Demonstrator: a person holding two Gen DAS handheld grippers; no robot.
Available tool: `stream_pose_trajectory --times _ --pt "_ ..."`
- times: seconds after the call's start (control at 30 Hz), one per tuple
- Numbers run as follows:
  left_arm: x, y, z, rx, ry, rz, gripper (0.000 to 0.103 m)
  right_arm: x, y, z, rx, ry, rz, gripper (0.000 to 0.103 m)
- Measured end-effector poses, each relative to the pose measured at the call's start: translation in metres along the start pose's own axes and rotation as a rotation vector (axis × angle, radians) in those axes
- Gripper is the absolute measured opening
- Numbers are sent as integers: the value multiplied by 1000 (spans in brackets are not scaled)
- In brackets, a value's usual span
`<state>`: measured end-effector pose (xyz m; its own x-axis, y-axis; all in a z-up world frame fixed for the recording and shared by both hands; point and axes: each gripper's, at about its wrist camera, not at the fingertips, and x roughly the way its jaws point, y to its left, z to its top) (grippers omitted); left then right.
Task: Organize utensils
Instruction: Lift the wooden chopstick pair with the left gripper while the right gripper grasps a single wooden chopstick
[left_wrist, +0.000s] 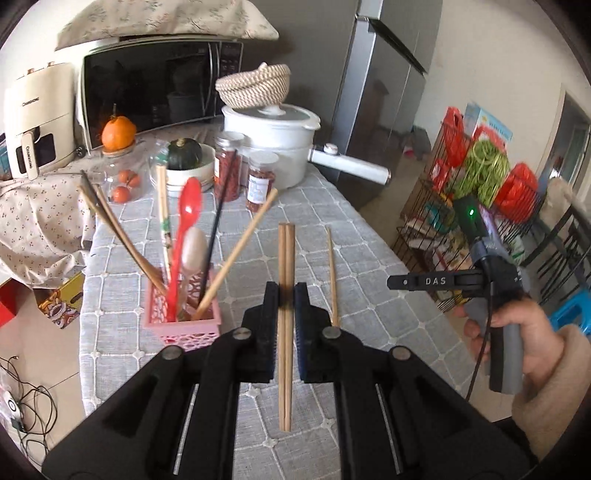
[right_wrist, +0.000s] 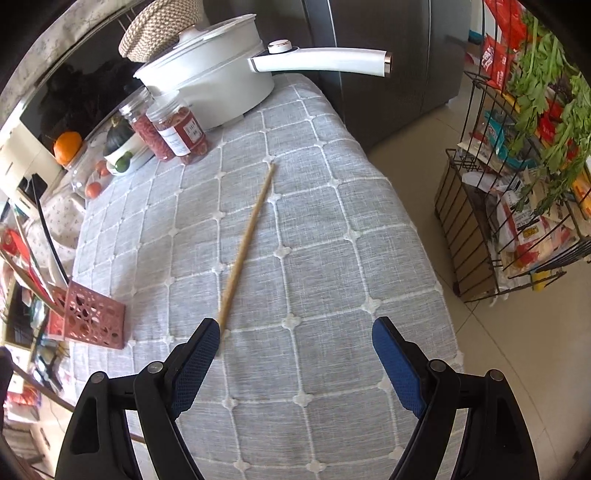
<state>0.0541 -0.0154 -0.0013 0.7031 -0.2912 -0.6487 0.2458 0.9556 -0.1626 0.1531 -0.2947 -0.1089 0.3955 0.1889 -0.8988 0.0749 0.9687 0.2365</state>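
My left gripper is shut on a pair of wooden chopsticks and holds them above the grey checked tablecloth. To its left stands a pink perforated utensil basket holding a red spoon, a pale spoon, a black chopstick and several wooden chopsticks. One single wooden chopstick lies on the cloth to the right; it also shows in the right wrist view. My right gripper is open and empty above the cloth, its left finger by the chopstick's near end. The basket shows at left.
At the back of the table stand a white pot with a long handle, two jars of red goods, a bowl with a green squash, a microwave and a woven basket. A wire rack of groceries stands on the floor right of the table edge.
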Motion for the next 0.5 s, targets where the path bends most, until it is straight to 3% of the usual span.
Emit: stream_pose_trajectory --times 0.33,0.5 --pt "-35 28 0 -52 -74 -26 9 25 2 29 123 -14 50 84" --pt "-44 46 1 -62 -109 1 9 50 9 46 114 3 41 69"
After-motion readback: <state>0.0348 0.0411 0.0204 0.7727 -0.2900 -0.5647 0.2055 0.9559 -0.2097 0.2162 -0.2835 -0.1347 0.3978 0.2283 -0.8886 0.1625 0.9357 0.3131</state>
